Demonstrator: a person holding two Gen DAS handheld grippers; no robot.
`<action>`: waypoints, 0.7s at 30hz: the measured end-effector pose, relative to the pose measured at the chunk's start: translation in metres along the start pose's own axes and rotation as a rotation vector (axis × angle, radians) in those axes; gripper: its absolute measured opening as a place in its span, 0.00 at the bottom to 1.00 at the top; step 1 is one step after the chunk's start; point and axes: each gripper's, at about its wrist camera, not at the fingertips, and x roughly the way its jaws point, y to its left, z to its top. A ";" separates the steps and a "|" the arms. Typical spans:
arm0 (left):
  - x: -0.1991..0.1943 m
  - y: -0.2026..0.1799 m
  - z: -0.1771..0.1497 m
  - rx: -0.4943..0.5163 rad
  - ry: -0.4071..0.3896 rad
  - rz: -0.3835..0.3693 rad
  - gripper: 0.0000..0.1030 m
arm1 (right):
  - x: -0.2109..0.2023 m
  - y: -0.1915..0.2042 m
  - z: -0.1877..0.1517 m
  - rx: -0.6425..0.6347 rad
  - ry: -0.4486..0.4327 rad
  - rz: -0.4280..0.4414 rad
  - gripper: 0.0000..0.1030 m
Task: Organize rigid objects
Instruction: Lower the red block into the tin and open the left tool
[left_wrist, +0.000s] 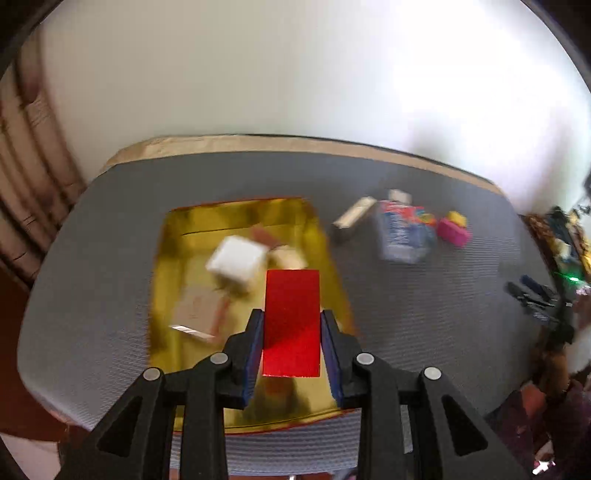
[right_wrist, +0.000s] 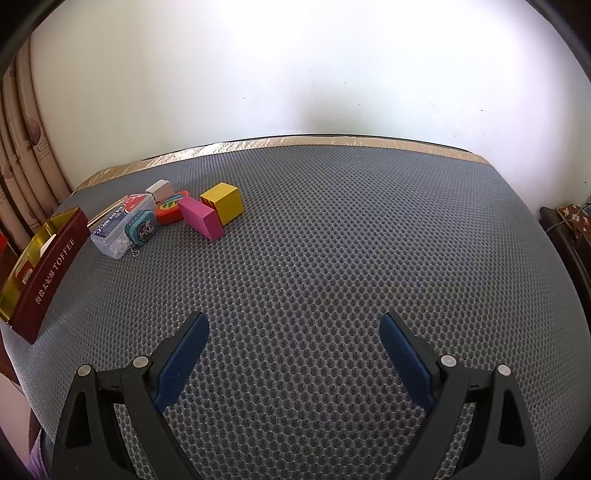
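Observation:
My left gripper (left_wrist: 291, 317) is shut on a red block (left_wrist: 292, 321) and holds it above the right side of an open gold-lined tin box (left_wrist: 173, 266). Inside the box lie a white cube (left_wrist: 238, 260) and some blurred small items. My right gripper (right_wrist: 293, 325) is open and empty above the grey mat. In the right wrist view the box (right_wrist: 48, 266), dark red outside with "TOFFEE" on it, stands at the far left. Beside it lie a clear plastic case (right_wrist: 118, 221), a pink block (right_wrist: 201, 218) and a yellow block (right_wrist: 223, 201).
A grey mesh mat (right_wrist: 332, 240) covers the table, with a tan strip along the far edge. A white wall rises behind. A teal keychain (right_wrist: 142, 227), an orange item (right_wrist: 170, 208) and a small grey-white block (right_wrist: 160, 189) lie in the pile. Clutter stands off the table's right side (left_wrist: 554, 258).

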 end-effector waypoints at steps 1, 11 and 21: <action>0.004 0.006 0.001 0.003 0.005 0.009 0.29 | 0.000 0.000 0.000 -0.001 0.000 -0.004 0.90; 0.072 0.056 0.042 0.023 0.055 0.121 0.29 | 0.005 0.002 0.001 -0.019 0.022 -0.025 0.90; 0.119 0.067 0.062 0.076 0.088 0.164 0.29 | 0.010 0.007 0.002 -0.045 0.040 -0.036 0.90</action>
